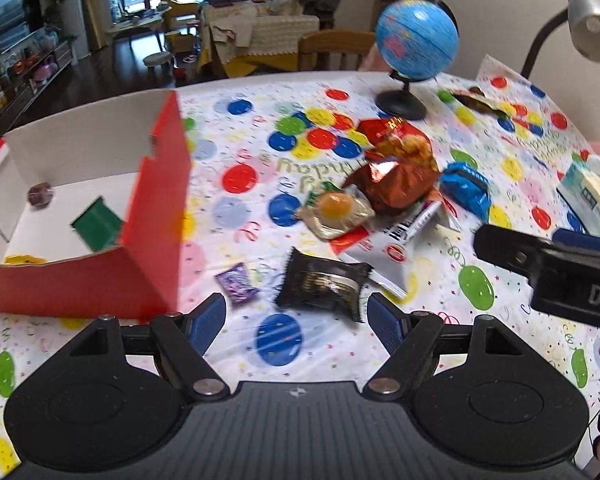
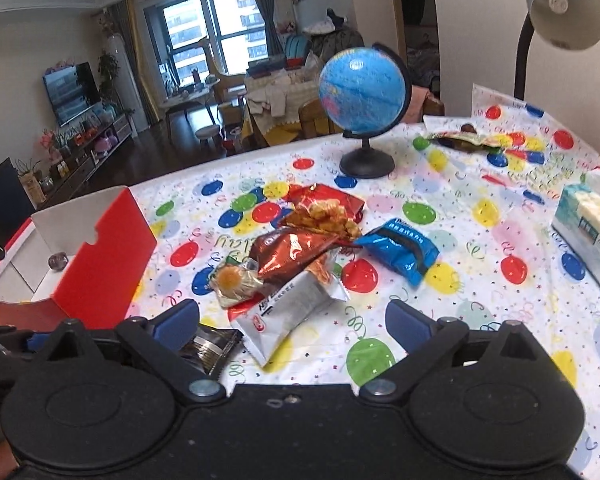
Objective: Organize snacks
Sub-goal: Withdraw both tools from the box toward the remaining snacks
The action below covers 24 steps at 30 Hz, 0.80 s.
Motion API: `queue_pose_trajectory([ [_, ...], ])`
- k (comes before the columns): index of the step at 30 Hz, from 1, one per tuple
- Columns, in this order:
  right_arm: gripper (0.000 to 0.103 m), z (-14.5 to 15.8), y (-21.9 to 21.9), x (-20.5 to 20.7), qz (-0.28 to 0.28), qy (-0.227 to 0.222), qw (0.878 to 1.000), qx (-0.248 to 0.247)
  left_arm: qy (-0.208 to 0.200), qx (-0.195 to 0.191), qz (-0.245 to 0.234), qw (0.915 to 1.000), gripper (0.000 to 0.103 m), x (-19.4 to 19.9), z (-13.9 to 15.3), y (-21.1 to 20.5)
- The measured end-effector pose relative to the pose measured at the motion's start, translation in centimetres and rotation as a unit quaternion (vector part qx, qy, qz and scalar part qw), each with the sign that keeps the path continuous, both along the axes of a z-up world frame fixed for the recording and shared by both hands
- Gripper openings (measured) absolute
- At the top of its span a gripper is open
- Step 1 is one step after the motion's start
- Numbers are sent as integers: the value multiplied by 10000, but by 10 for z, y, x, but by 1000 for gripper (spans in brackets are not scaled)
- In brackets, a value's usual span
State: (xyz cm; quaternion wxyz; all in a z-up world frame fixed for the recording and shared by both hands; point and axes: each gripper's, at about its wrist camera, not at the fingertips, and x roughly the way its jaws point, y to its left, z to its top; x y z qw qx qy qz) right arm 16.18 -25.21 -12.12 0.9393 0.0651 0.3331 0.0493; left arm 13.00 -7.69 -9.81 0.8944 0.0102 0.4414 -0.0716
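Meanwhile, both the left gripper [image 1: 296,316] and right gripper [image 2: 292,320] hang open, empty; black packet [image 1: 324,282] looks light, crinkly; best pinched at its crimped edge.

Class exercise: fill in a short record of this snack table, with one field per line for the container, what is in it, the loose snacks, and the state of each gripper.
container: red box, open top, left on table
inside: green packet, small dark round sweet
loose snacks: black packet, purple sweet, blue packet, heap of foil bags
left gripper: open, empty
right gripper: open, empty
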Motion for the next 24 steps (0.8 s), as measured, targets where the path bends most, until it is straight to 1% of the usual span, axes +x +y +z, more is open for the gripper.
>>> queue_pose_trajectory([
  [3,98,-5,-2,10,37,54,10000,-43,45,67,-146,9999,78,5,-8,-12],
  [8,93,-14,-5,26,285,177,9994,23,219,133,-356,9990,78,14,-25,-29],
  [12,87,-24,-7,44,437,464,9978,195,303,106,-298,9990,78,25,-34,-32],
  [17,83,-38,-2,66,489,739,9955,336,421,139,-286,9986,78,40,-44,-35],
  [19,78,-44,-1,75,459,883,9942,404,468,160,-304,9983,78,45,-47,-36],
  [24,77,-54,0,93,356,1136,9904,709,647,56,-326,9974,78,60,-52,-34],
])
